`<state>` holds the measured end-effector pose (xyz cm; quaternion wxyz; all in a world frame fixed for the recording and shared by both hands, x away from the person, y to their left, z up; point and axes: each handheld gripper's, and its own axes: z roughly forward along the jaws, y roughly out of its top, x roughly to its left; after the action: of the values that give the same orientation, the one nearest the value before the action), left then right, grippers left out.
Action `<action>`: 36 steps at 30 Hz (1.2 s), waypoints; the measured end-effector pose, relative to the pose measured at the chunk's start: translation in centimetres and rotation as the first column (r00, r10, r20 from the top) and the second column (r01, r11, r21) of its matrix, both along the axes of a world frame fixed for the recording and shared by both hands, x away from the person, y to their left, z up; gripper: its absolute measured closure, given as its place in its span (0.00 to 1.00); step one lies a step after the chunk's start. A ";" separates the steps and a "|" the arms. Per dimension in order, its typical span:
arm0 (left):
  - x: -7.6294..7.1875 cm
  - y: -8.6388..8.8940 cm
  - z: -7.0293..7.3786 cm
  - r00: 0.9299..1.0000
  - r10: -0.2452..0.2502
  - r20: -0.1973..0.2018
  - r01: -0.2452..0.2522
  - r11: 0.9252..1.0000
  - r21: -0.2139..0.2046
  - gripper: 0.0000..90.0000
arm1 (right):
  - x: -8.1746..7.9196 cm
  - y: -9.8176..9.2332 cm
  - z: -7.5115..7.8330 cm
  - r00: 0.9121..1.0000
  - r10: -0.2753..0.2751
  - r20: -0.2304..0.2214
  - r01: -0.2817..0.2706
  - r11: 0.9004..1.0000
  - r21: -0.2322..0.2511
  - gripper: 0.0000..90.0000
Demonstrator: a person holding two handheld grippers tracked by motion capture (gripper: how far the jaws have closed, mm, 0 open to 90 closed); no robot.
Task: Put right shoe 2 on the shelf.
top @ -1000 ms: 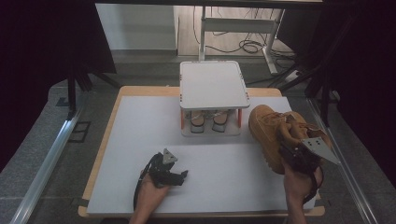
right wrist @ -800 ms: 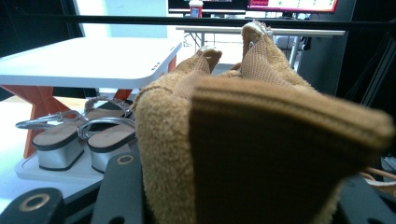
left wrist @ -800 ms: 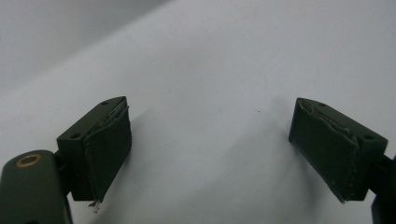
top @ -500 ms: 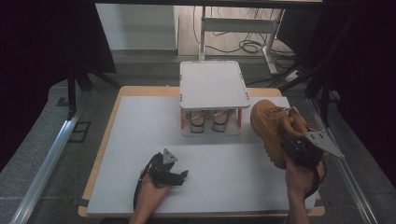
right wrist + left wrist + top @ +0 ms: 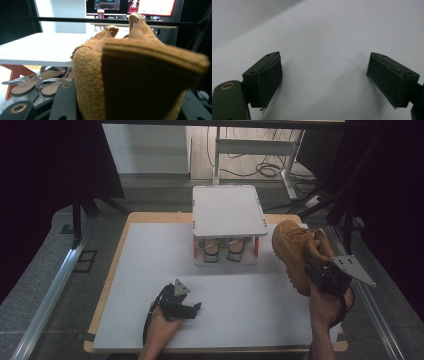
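Tan suede fills my right-hand feed: the boot [image 5: 140, 75] sits clamped by its heel collar in the right tongs [image 5: 325, 279], lifted clear of the white table [image 5: 125, 270] near its right edge, toe pointing away from me toward the small two-tier shoe rack [image 5: 229, 212]. My left tongs [image 5: 180, 306] rest low over the table near the front, spread wide with nothing between them, bare tabletop beyond the pads [image 5: 270, 80]. A pair of sandals [image 5: 226, 251] already occupies the lower shelf, so I judge the flat white top is the likely landing spot. My worry is the grip: I hold only soft collar material, and the heavy sole hangs forward, so the boot could sag or twist out as I swing across. Coming in too low, the toe could also clip the rack's edge and shove it.
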<state>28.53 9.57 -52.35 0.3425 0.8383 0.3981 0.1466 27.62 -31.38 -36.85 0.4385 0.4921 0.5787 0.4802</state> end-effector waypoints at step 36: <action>0.0 0.0 0.0 1.000 0.000 0.001 0.000 1.000 0.001 0.15 | 0.9 0.3 3.4 0.993 0.006 0.122 -0.009 1.000 0.022 0.56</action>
<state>28.52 9.57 -52.34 0.3422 0.8385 0.3978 0.1472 28.48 -31.10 -33.42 0.4659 0.4645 0.5473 0.5173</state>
